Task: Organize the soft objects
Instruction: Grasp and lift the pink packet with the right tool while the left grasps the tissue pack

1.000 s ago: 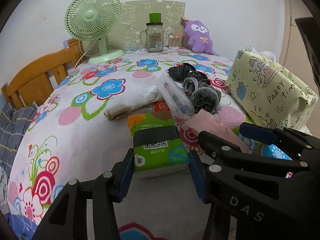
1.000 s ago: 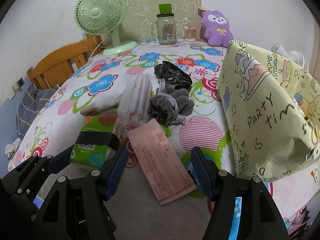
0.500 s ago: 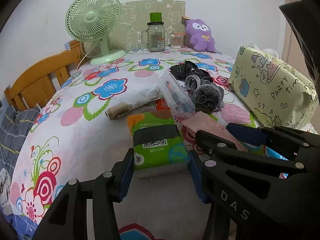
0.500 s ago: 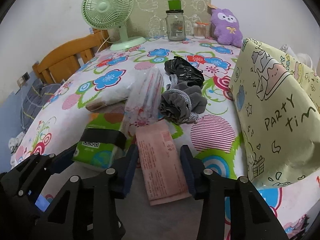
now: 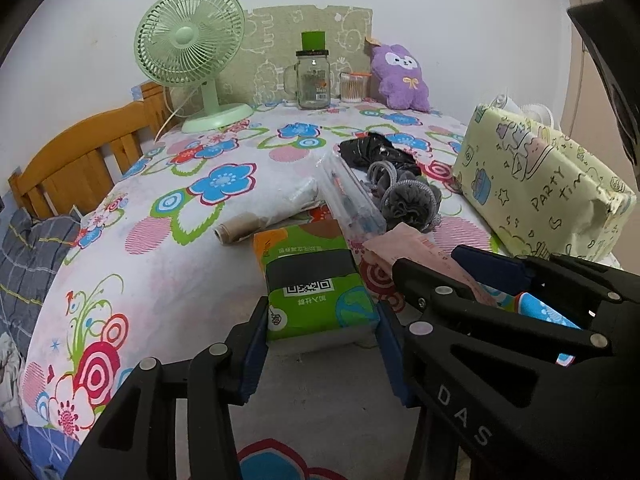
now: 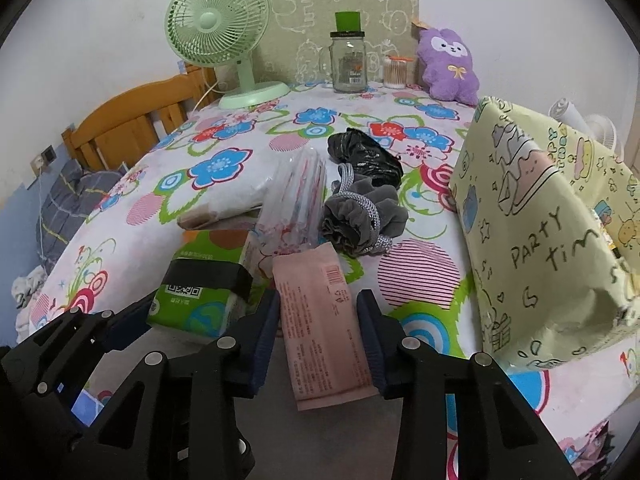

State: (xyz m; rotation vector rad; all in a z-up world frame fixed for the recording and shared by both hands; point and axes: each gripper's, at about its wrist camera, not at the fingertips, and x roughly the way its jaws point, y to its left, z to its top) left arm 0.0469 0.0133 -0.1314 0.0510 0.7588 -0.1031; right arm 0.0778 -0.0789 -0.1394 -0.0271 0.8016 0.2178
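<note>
A green tissue pack [image 5: 316,280] lies near the front edge of the flowered tablecloth [image 5: 160,264]. My left gripper [image 5: 320,344] straddles its near end, both blue pads against its sides. To its right lies a flat pink packet [image 6: 324,320]. My right gripper [image 6: 318,328] has its jaws closing on that packet, and the pads touch its long edges. In the left wrist view the right gripper [image 5: 432,264] shows over the pink packet [image 5: 412,244]. Behind these lie a clear packet of masks [image 6: 296,200], a grey drawstring pouch [image 6: 360,216] and a black bag [image 6: 364,152].
A yellow "party time" bag [image 6: 540,240] stands close on the right. At the back are a green fan [image 6: 224,36], a glass jar [image 6: 348,64], a cotton swab tub [image 6: 394,74] and a purple plush [image 6: 448,64]. A wooden chair [image 5: 80,160] is at the left. A beige roll [image 5: 240,232] lies mid-table.
The right gripper's jaws have narrowed from wide apart to touching the pink packet's edges. The left gripper stays around the green tissue pack, barely changed.
</note>
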